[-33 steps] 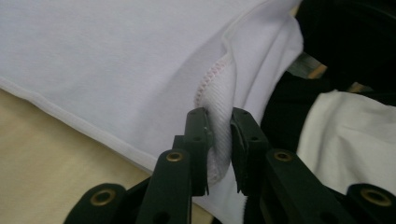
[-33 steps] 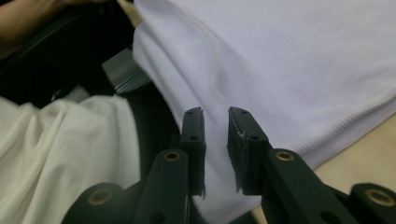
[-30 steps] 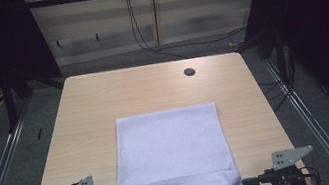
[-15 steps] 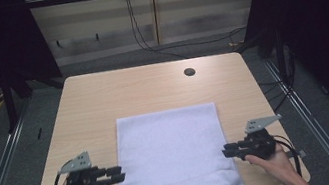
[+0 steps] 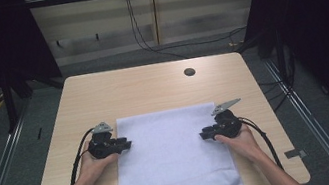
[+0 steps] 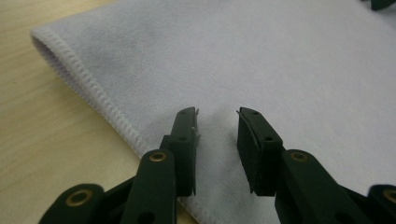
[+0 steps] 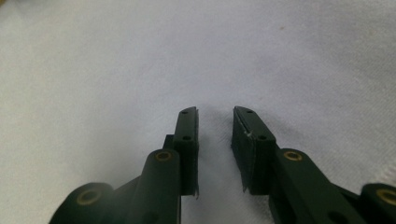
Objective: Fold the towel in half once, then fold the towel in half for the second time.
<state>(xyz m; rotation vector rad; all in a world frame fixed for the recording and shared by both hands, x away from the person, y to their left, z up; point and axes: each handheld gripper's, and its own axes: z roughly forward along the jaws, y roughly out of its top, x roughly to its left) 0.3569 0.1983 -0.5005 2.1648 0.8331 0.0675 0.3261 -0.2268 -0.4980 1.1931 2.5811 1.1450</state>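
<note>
While hands (image 5: 94, 161) lie level, grippers (image 5: 126, 144) seemingly face the towel (image 5: 174, 162).

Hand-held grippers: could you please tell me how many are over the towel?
2: the left hand-held gripper at the towel's left edge, the right hand-held gripper at its right edge.

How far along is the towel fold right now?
Done: the white towel already lies doubled, a layered edge at its near end. In hand: the left gripper and right gripper sit at its side edges, jaws apart, nothing between them. Left: gripping the sides and, probably, another fold.
</note>
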